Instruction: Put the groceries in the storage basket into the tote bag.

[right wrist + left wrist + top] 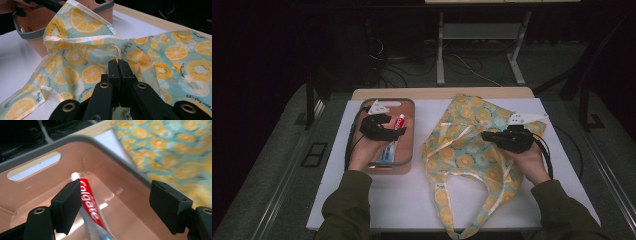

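Note:
A red and white toothpaste tube lies in a pink bin with a grey rim at the table's left. My left gripper reaches into the bin with its jaws apart. The tube lies between them, close against the left pad, and the other pad stands well off. A tote bag printed with orange slices is spread across the middle and right. My right gripper is shut on a fold of the bag's fabric and holds it raised.
The bin and bag rest on a white sheet over a wooden table. The bag's edge lies right beside the bin's right wall. Its handles trail over the front edge. Dark floor, cables and a stand lie beyond.

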Demonstrator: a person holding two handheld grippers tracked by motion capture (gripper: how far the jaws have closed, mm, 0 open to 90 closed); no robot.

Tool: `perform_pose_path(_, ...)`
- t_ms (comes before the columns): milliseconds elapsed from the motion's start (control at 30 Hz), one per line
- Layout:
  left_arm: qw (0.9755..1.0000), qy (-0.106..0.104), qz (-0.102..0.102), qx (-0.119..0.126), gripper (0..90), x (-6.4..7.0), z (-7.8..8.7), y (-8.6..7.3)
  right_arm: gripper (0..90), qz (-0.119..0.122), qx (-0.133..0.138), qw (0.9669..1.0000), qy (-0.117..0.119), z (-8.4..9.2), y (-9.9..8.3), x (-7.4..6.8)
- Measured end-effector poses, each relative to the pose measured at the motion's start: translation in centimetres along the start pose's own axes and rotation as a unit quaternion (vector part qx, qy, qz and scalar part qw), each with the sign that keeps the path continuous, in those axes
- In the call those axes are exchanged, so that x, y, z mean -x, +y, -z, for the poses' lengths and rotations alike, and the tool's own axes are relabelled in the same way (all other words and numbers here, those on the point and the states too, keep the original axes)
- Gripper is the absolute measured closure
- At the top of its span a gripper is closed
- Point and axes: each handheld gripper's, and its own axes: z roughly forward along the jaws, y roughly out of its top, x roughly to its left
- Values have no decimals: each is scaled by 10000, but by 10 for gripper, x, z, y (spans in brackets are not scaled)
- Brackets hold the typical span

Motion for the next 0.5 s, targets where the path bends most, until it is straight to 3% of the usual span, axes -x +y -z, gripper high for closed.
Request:
perform_pose_path(167, 9993, 125, 59, -349, 283, -10, -17, -3, 892, -27, 33, 10000, 9, 1, 0, 0)
perform_pose_path(300, 9970, 275, 37, -728, 300, -15, -27, -12, 892, -32, 54, 10000, 24, 2, 0, 0)
perform_pose_path(400, 9945, 286, 248, -979, 320, -20, -32, -19, 892, -24, 60, 10000, 24, 2, 0, 0)
perform_pose_path(500, 9933, 215, 382, -1068, 343, -22, -34, -21, 893, -30, 63, 10000, 8, 3, 0, 1)
